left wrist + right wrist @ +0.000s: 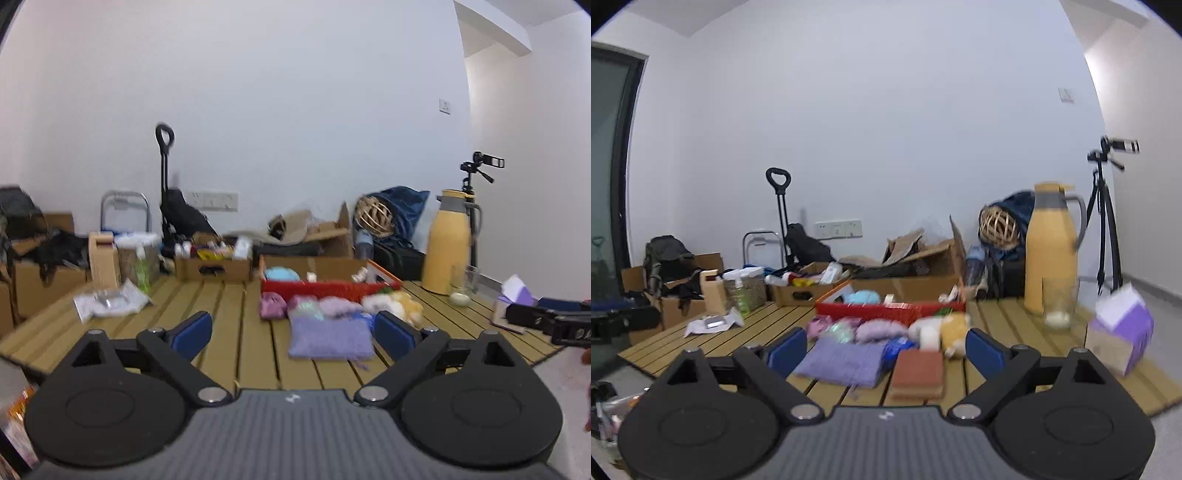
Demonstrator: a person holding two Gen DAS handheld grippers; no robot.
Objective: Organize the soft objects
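Observation:
A row of soft things lies on the slatted wooden table (221,332) in front of a red-edged cardboard box (328,285). The row holds a pink pouch (272,304), a lavender plush (341,306) and a yellow and white plush (400,305). Nearer lies a flat purple cloth (330,338). My left gripper (295,332) is open, short of the cloth and holding nothing. In the right wrist view my right gripper (886,350) is open too, with the purple cloth (842,360) and a red-brown sponge (918,373) lying ahead between its fingers, untouched. The yellow plush (955,328) sits behind.
A yellow thermos jug (448,243) and a glass (461,288) stand at the table's right. A purple tissue box (1123,332) sits near the right edge. A crumpled plastic bag (110,301) lies at the left. Cardboard boxes, bags and a tripod (1104,221) crowd the wall behind.

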